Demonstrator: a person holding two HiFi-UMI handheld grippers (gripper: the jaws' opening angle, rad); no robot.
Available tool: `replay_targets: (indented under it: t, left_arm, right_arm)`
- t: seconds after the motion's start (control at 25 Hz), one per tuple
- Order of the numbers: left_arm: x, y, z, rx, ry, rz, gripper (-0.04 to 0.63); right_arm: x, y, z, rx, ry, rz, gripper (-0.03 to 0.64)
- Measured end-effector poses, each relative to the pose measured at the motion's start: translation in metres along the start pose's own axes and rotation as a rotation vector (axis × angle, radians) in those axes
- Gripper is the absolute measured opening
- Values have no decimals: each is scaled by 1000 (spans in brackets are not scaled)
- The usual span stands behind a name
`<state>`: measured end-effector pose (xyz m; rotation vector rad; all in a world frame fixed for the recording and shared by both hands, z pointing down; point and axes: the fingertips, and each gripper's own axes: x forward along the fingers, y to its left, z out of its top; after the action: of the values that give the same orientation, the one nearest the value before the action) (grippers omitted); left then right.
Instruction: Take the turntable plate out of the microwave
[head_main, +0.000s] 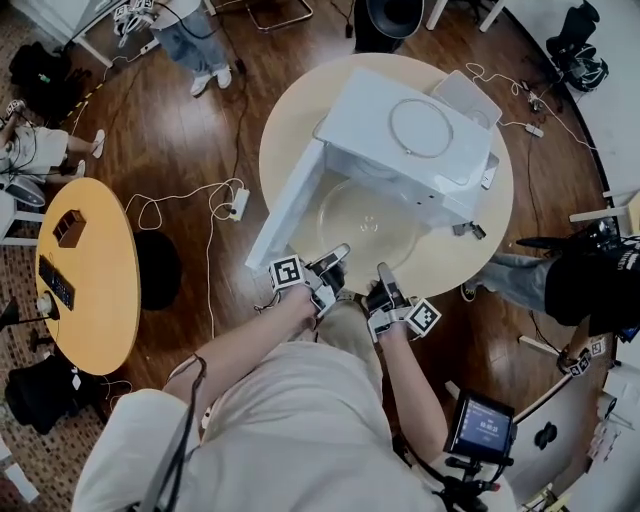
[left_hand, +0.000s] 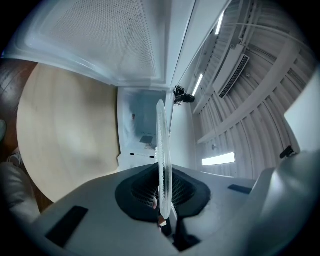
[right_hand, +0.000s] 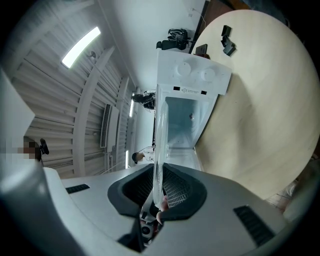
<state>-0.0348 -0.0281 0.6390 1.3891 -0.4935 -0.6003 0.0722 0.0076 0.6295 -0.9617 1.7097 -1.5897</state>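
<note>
The clear glass turntable plate (head_main: 368, 222) hangs level in front of the white microwave (head_main: 400, 140), partly out of its open cavity, over the round table. My left gripper (head_main: 330, 268) is shut on the plate's near rim at the left, my right gripper (head_main: 383, 282) on the near rim at the right. In the left gripper view the plate (left_hand: 162, 150) shows edge-on, clamped between the dark pads. The right gripper view shows the same plate (right_hand: 159, 150) edge-on in the jaws, with the open cavity (right_hand: 182, 125) beyond.
The microwave door (head_main: 285, 205) stands open to the left of the plate. The round cream table (head_main: 480, 240) carries the oven. A second orange table (head_main: 90, 270) stands at the left. Cables and a power strip (head_main: 238, 205) lie on the wood floor. People stand around the edges.
</note>
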Motion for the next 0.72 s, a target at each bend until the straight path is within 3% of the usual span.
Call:
replay_targets:
  t: [0.44, 0.72]
  left_arm:
    - [-28, 6, -14, -13, 89, -8, 34]
    - [-27, 12, -23, -12, 118, -2, 34]
  right_arm:
    - [-21, -5, -35, -23, -82, 16, 47]
    - [-31, -8, -35, -7, -108, 7, 47]
